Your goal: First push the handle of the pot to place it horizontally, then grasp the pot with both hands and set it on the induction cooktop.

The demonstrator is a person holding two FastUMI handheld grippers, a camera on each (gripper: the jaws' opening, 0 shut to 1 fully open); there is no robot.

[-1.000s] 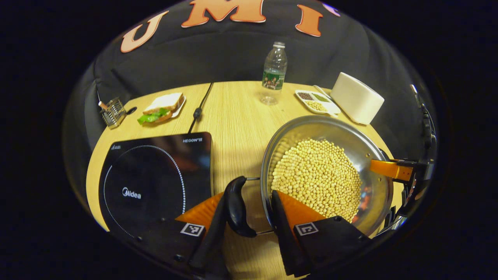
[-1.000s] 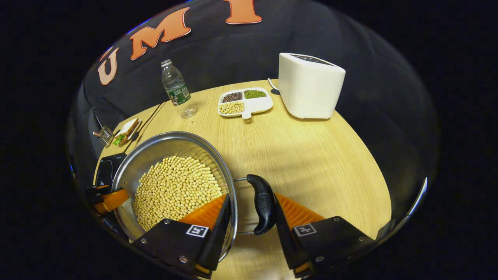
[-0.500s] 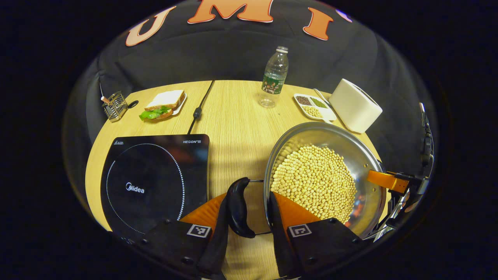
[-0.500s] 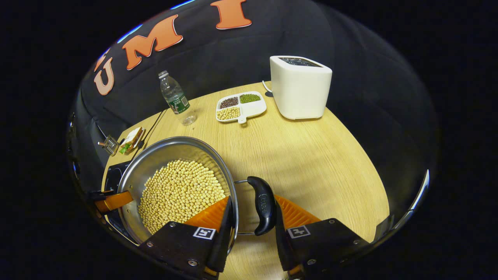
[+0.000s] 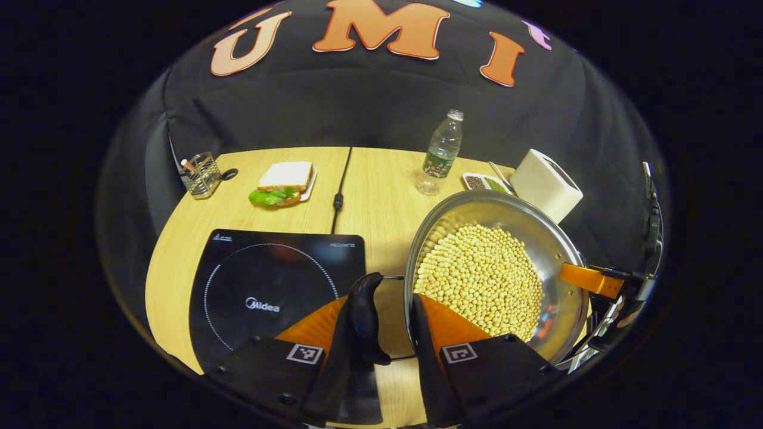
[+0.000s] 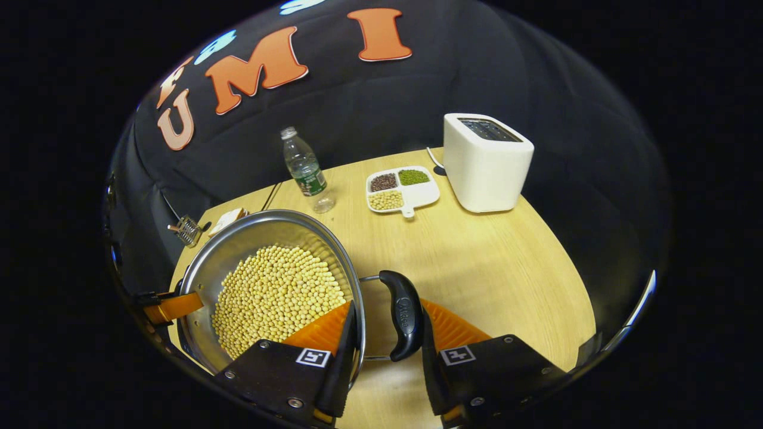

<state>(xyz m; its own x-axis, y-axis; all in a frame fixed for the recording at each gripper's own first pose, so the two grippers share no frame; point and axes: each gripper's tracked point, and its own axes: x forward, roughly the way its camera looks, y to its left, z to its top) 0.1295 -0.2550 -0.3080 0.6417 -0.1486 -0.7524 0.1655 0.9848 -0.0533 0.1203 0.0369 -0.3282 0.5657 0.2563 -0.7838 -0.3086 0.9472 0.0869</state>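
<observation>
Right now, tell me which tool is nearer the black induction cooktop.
Left. The left tool grips the steel pot's handle beside the black induction cooktop; the right tool holds the opposite handle, farther away.

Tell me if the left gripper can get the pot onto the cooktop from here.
Probably yes. The left gripper grips the pot's handle right beside the cooktop, whose glass is bare, and the right gripper holds the other handle.

Both grippers are black. The left gripper (image 5: 381, 333) has ribbed orange fingers (image 5: 444, 319) (square markers, small screws behind); the right gripper (image 6: 384, 333) matches.
</observation>
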